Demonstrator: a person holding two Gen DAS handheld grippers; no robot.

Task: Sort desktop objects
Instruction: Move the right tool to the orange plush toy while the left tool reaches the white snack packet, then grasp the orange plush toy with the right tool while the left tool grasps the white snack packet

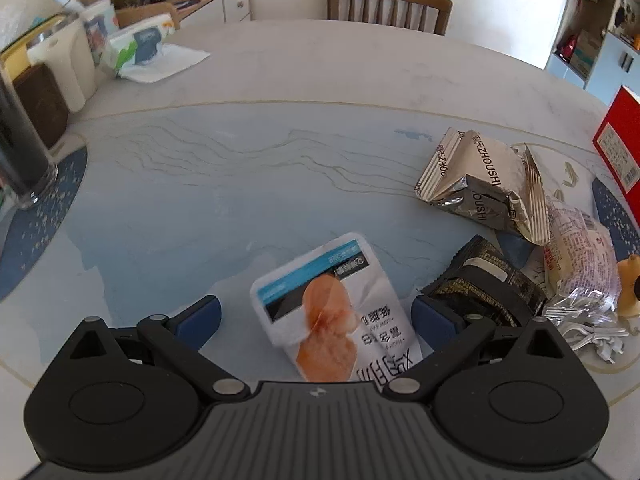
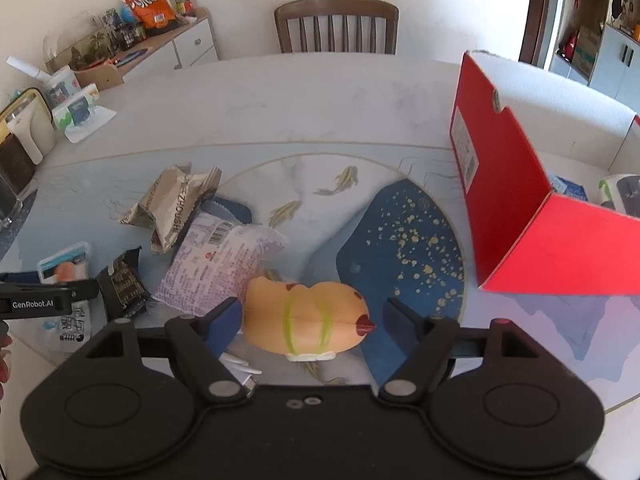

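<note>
**Snacks and a toy lying beside an open red box**

A white snack packet [image 1: 334,312] printed with an orange food picture is lying flat at 6 o'clock in the left wrist view. At 3 o'clock from it, a crumpled grey-and-beige packet [image 1: 482,184] is resting on a clear bun wrapper [image 1: 580,248], with a black packet [image 1: 486,284] lying just beside them. In the right wrist view, a peach-coloured plastic toy [image 2: 308,318] with green bands and a red tip is lying on its side at 6 o'clock, touching the bun wrapper. A red box [image 2: 520,208] is standing open at 3 o'clock, holding items inside.
</note>
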